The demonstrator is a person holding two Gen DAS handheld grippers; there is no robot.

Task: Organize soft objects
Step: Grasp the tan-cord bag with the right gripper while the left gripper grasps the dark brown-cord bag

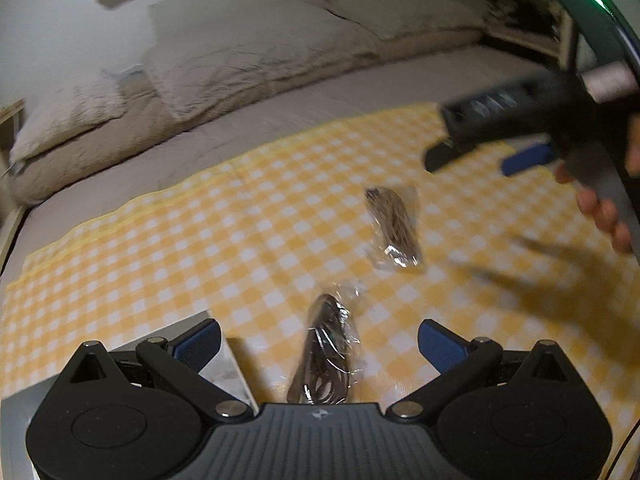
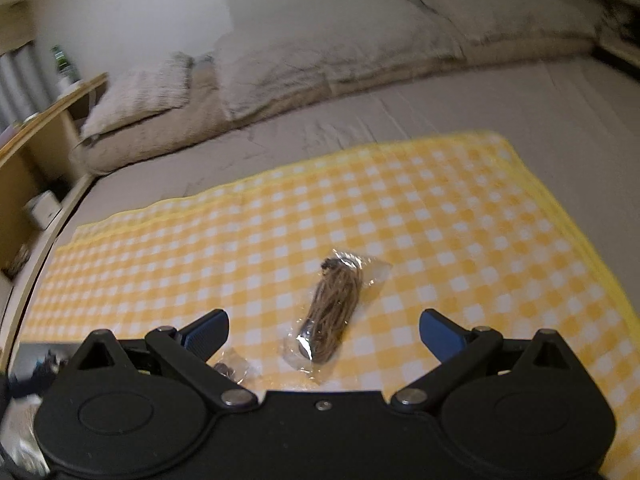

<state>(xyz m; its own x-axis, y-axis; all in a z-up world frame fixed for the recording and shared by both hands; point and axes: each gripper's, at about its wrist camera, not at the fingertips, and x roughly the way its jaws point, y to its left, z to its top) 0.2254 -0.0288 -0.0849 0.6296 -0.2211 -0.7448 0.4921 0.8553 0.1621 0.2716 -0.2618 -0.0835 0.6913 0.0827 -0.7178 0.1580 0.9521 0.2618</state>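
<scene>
**Both grippers wide open over two wrapped bundles**

Left gripper (image 1: 318,340): jaws spread wide, nothing held, above dark bundle (image 1: 326,364) in clear wrap on yellow checked cloth (image 1: 160,248). Right gripper (image 2: 324,334): likewise agape and empty, over tan bundle (image 2: 336,312), bagged, mid-cloth. Grey box (image 1: 228,364) beside the left finger. Farther off: pillows (image 2: 280,64) along the bed's edge.

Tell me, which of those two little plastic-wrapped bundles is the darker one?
The dark bundle lying between the open left gripper's fingers. The tan bundle, farther out on the checked cloth, is lighter brown.
</scene>
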